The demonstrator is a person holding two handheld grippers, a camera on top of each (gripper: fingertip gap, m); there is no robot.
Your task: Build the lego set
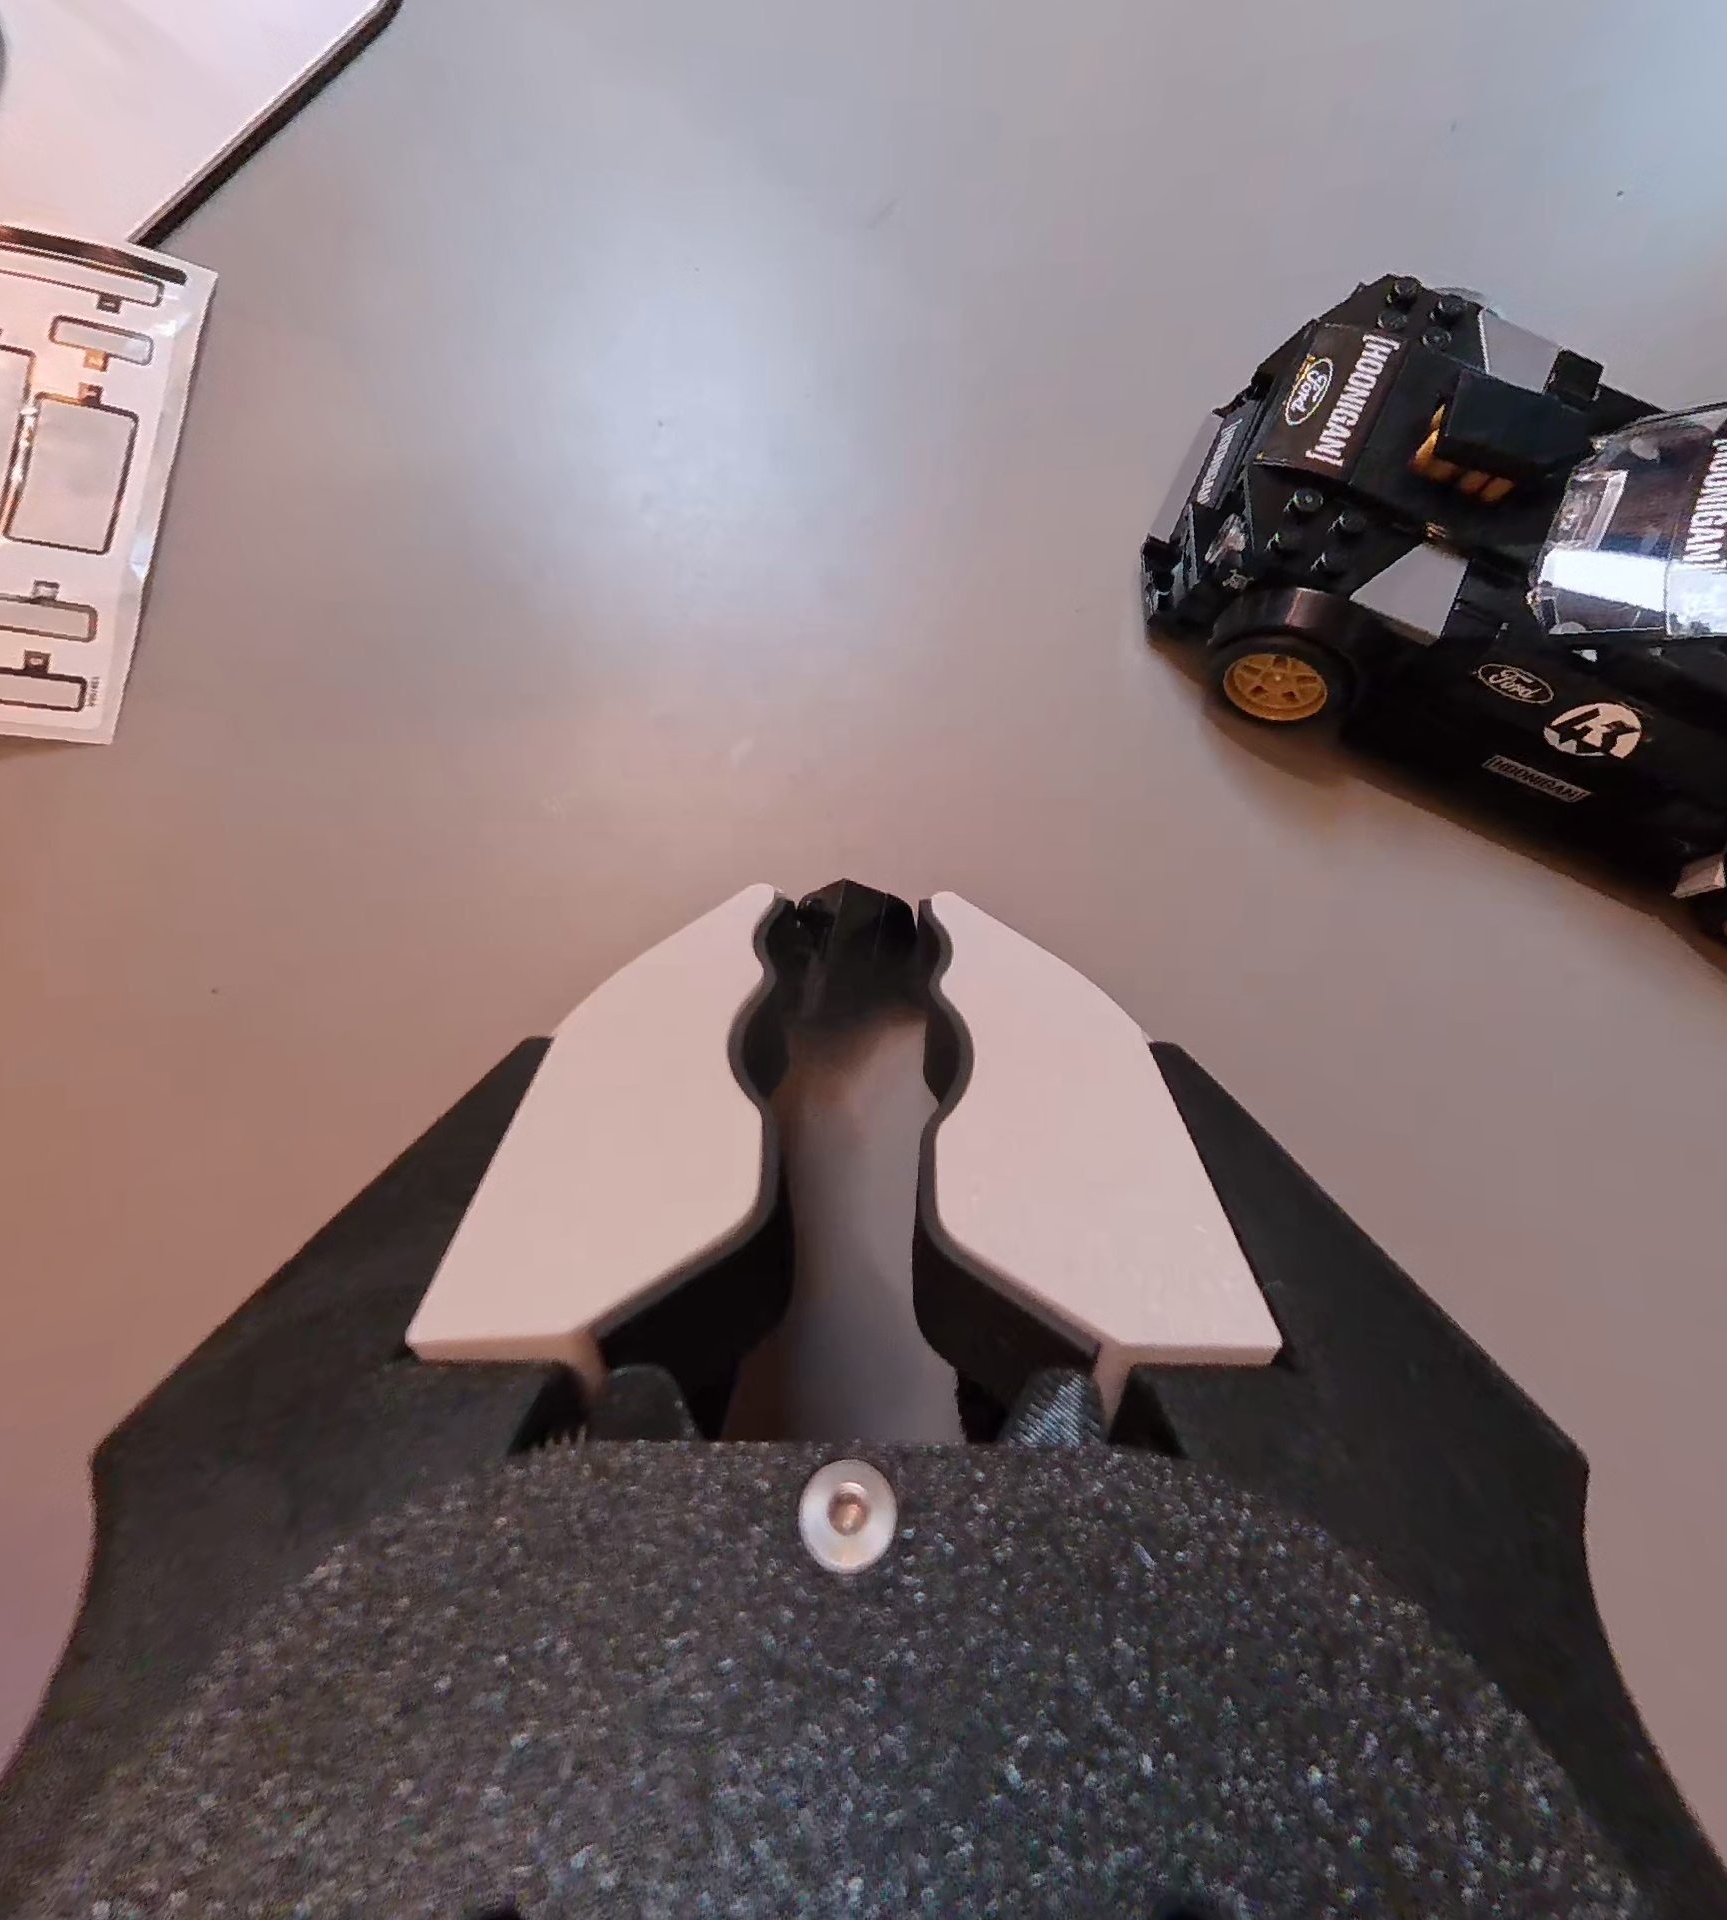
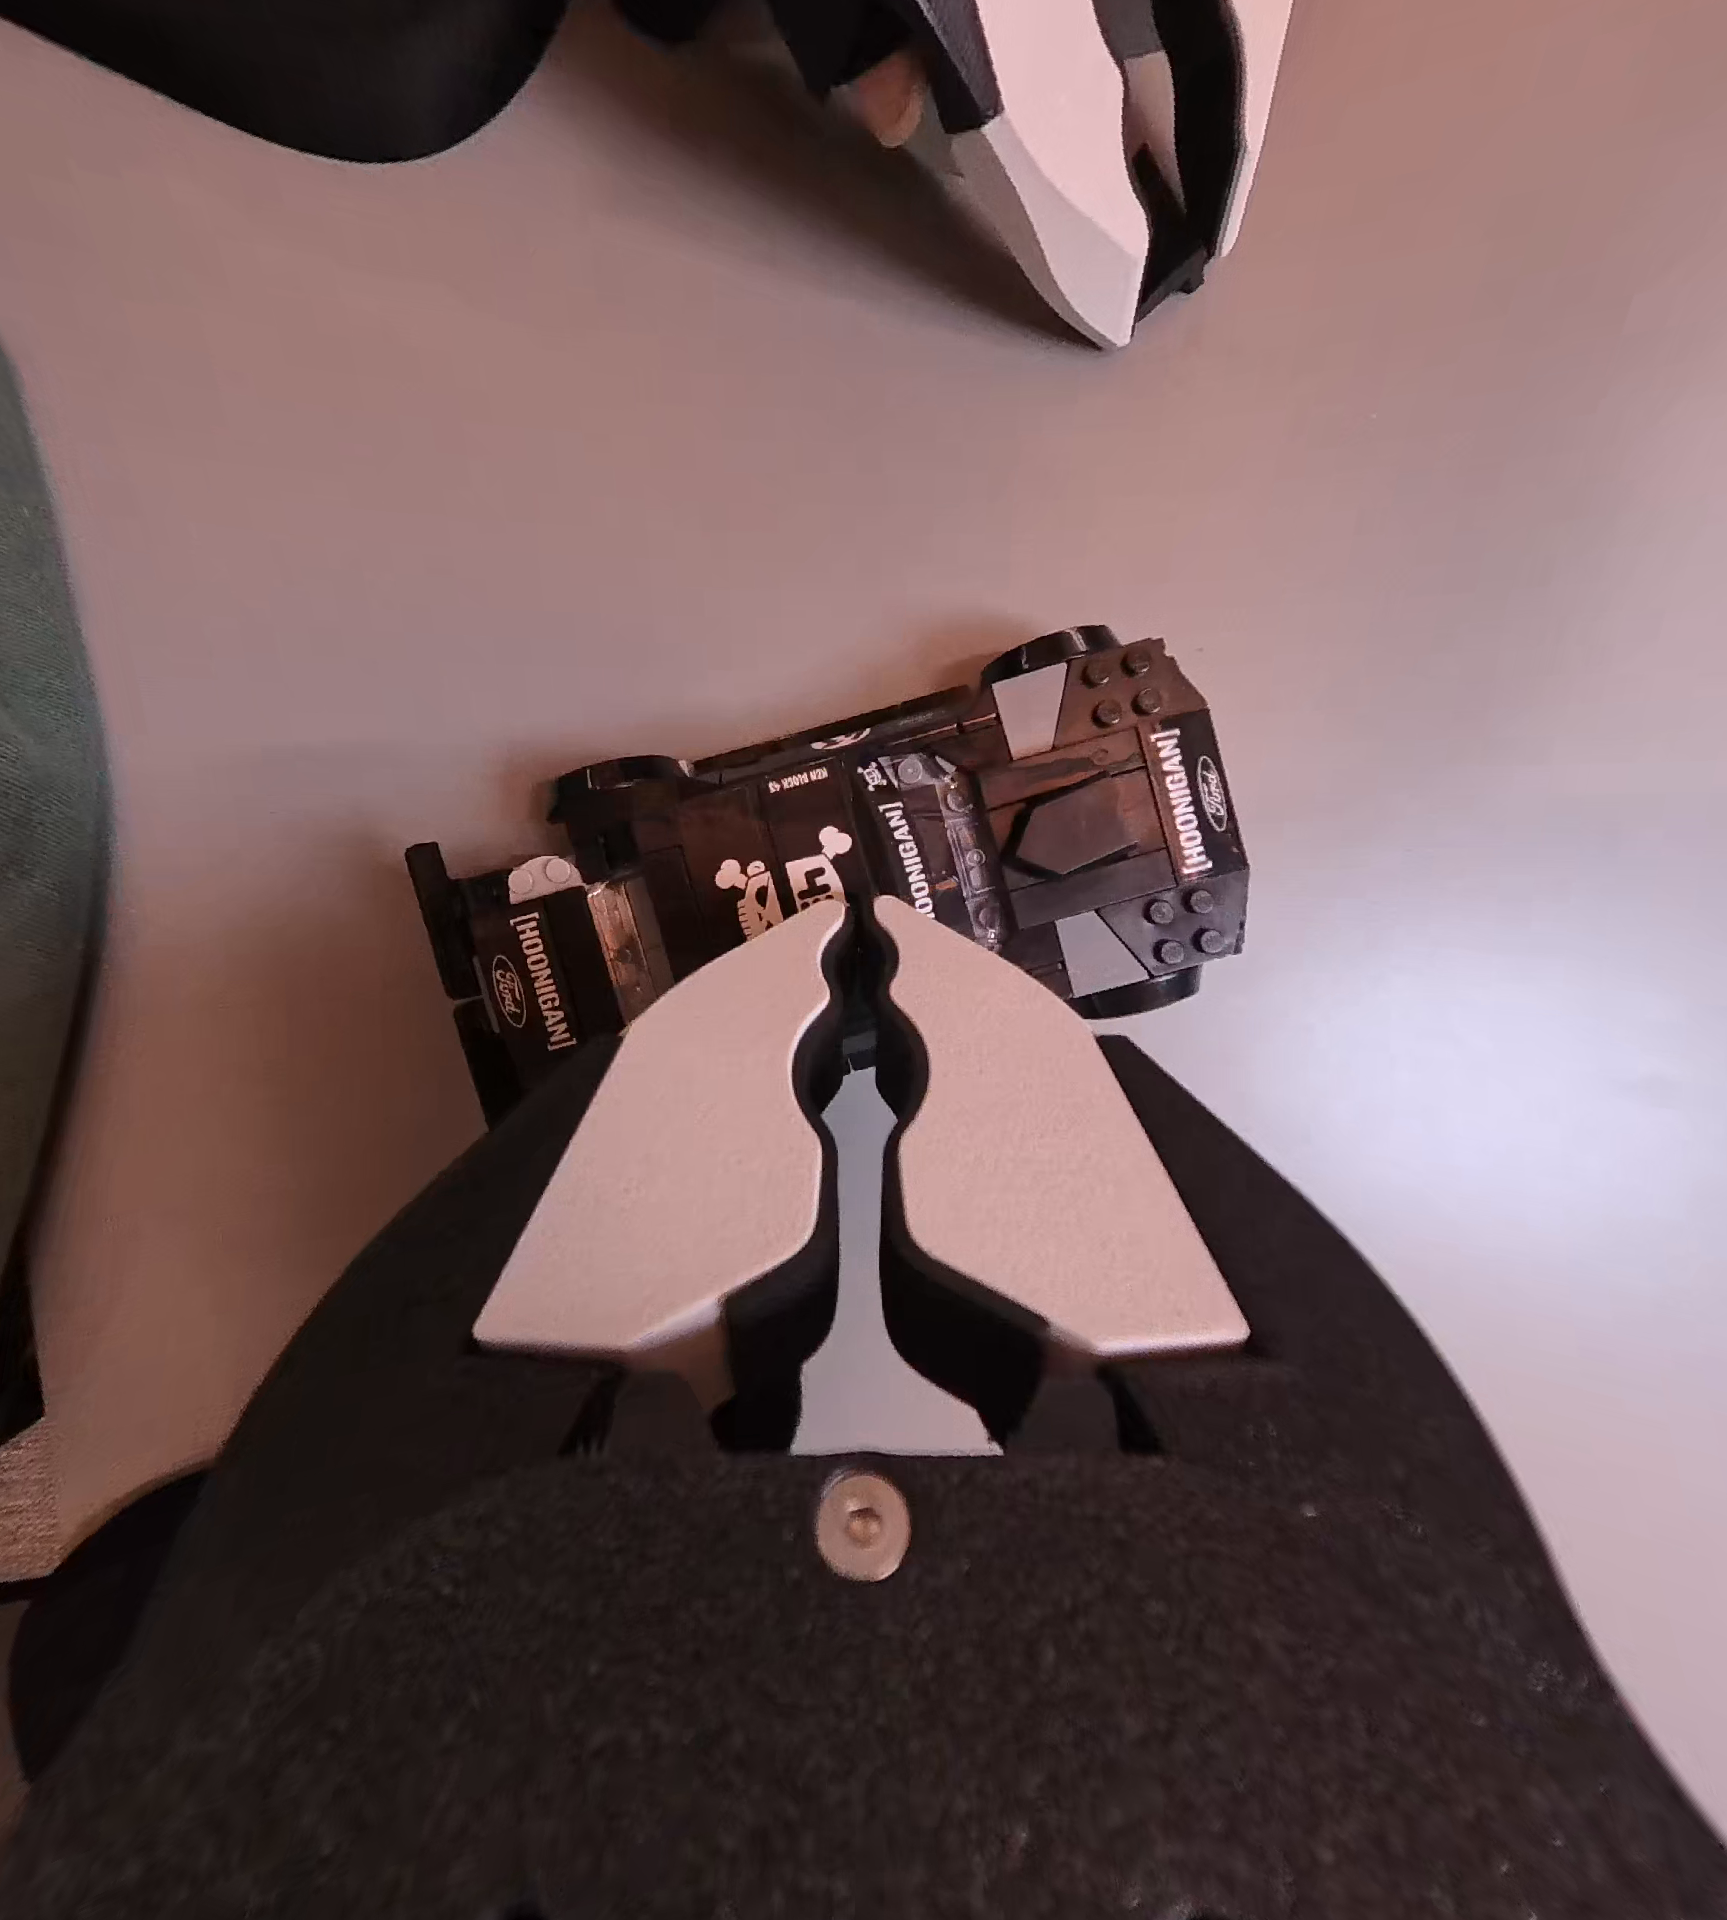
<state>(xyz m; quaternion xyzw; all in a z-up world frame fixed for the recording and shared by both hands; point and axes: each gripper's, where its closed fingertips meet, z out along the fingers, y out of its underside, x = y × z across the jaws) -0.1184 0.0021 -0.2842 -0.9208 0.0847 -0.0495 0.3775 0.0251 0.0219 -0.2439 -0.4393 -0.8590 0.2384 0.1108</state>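
Lego car (image 2: 838,862) rests on the grey table (image 2: 1461,623), directly ahead of the right gripper (image 2: 861,914). That gripper's white fingers (image 2: 713,1122) are drawn nearly together, tips just over the car's roof; whether they touch it cannot be told, and nothing is visibly held between them. In the left wrist view the car (image 1: 1524,582) lies at 2 o'clock, well apart from the left gripper (image 1: 854,920).

Left gripper: jaws closed onto a small black lego piece (image 1: 854,935), which projects just past the fingertips above the table.

Car appearance: black bodywork with white printed stickers on hood, roof and sides; grey wedge panels at the corners; exposed studs on the front corners; black tyres with gold hubs (image 1: 1274,681); a clear windshield canopy (image 1: 1648,540).

Sticker sheet (image 1: 17,488) lies at 10 o'clock in the left wrist view, flat on the table.
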